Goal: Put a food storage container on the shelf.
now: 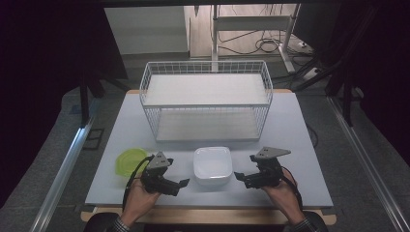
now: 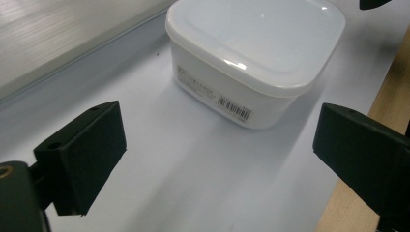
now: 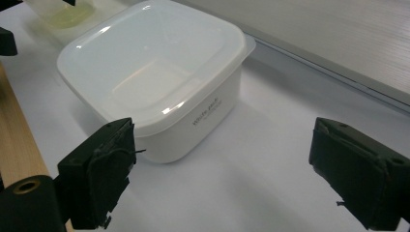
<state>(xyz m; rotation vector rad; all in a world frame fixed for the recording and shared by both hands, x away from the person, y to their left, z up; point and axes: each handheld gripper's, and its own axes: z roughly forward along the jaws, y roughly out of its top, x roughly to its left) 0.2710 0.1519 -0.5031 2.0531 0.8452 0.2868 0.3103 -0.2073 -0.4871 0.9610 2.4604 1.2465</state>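
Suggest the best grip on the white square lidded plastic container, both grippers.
Probably a two-sided hold: the white square lidded plastic container sits upright and looks too wide for one pair of jaws. The left gripper and right gripper flank it, open and apart from it. Bring each in level against its facing side wall, just under the overhanging lid rim, which should keep it from slipping.

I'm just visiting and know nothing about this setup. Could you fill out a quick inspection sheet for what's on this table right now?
Surface: pale table top with a wooden front edge.
Job's things: white lidded container, lid on, standing near the front, between the two grippers.
Clutter: yellow-green bowl at front left; white wire rack with two shelves behind.
Grippers: left gripper and right gripper both open, either side of the container, not touching it.
Cables: a black cable trails from the left gripper.
Surroundings: dark room, floor cables beyond the table.
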